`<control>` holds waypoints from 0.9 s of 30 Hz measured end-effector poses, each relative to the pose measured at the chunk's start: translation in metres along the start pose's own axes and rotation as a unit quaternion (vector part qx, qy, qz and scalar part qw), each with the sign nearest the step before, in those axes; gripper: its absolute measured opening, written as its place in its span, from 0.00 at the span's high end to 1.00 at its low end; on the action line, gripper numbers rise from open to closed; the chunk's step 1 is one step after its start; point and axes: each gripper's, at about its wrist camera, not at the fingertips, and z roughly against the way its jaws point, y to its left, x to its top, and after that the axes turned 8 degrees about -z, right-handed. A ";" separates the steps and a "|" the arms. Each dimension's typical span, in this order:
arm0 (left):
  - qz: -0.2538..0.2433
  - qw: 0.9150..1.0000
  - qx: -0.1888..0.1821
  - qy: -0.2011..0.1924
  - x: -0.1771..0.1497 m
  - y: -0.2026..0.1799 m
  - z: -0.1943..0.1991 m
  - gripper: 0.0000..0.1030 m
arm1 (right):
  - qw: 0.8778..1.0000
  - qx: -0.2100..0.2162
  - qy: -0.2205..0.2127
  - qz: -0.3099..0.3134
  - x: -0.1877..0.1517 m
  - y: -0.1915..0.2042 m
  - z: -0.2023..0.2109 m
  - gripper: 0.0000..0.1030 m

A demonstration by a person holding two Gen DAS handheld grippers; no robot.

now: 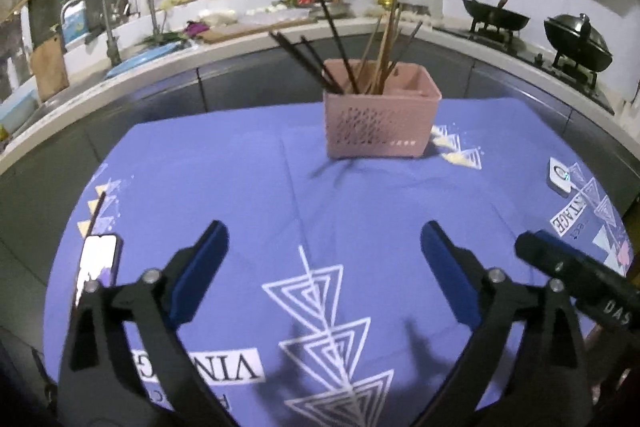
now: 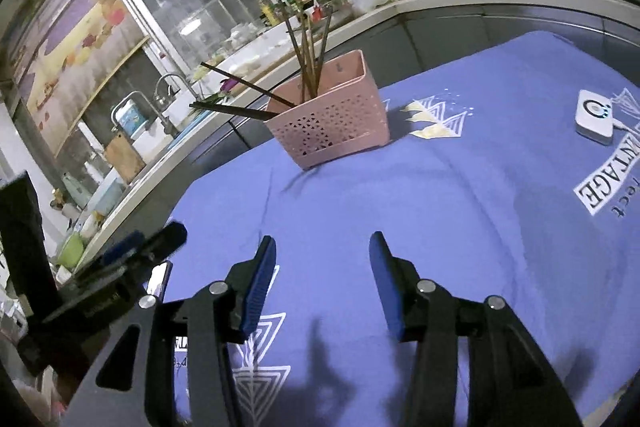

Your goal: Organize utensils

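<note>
A pink basket (image 1: pixel 382 115) stands upright toward the far side of a table covered by a blue cloth (image 1: pixel 360 211) printed with white triangles and lettering. Chopsticks (image 1: pixel 352 55), some dark and some of lighter wood, stand in the basket's left compartment and lean outward at different angles; the right compartment looks empty, though its floor is hard to see from here. The left gripper (image 1: pixel 324 259) hovers low over the near part of the cloth, its blue-padded jaws spread wide with nothing between them. The right gripper (image 2: pixel 322 279) hangs just beside it, jaws partly apart and likewise holding nothing; its dark tip shows at the right edge of the left wrist view. Both grippers are well apart from the basket. A phone (image 1: pixel 98 263) with a lit screen lies on the cloth near the left edge, and one dark chopstick (image 1: pixel 97 211) lies on the cloth just beyond it. A small white device (image 2: pixel 594 119) rests on the cloth to the right. Behind the table runs a counter (image 1: pixel 240 35) with a sink, bottles and two woks (image 1: pixel 496 15).
</note>
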 end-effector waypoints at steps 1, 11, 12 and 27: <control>0.002 1.000 0.000 0.004 -0.001 0.001 0.000 0.07 | 1.000 -0.001 -0.003 -0.001 0.001 0.001 0.001 0.49; 0.034 0.997 -0.028 0.056 -0.004 0.011 -0.012 0.06 | 1.000 -0.014 -0.026 -0.010 0.005 0.002 0.006 0.29; 0.036 0.997 -0.023 0.057 -0.005 0.013 -0.013 0.06 | 0.999 -0.012 -0.026 -0.013 0.006 0.001 0.007 0.28; 0.011 0.998 0.041 0.046 -0.007 0.014 -0.011 0.06 | 1.000 -0.001 -0.022 -0.017 0.005 0.004 0.009 0.27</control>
